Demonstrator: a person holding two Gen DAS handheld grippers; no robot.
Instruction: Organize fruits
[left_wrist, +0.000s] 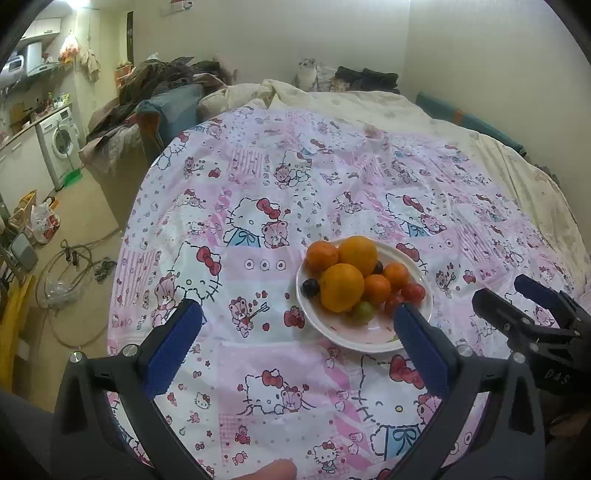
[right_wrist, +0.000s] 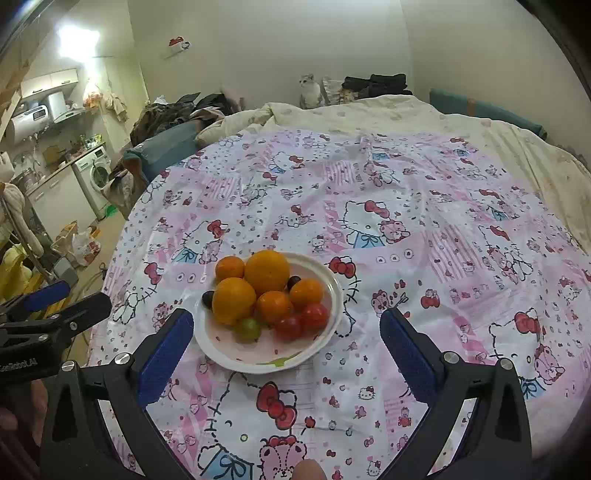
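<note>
A white plate (right_wrist: 334, 295) heaped with fruit is set on the cartoon-patterned cloth (right_wrist: 424, 236) spread over a bed; on it are seen two large oranges (right_wrist: 266, 271), three small tangerines (right_wrist: 274, 306), two red tomatoes (right_wrist: 314, 315), a green grape (right_wrist: 248, 329) and two dark grapes (right_wrist: 208, 298). The left gripper (left_wrist: 297, 321) is held just before the plate with its jaws spread wide and nothing between them. The right gripper (right_wrist: 286, 328) is likewise held with jaws spread wide, empty, the plate's near rim lying between its blue pads (right_wrist: 164, 354).

Hidden behind the oranges

A dark grape (right_wrist: 293, 282) peeks half-covered between oranges; the left tool (left_wrist: 402, 325) finger overlaps the plate (left_wrist: 373, 341) rim.
</note>
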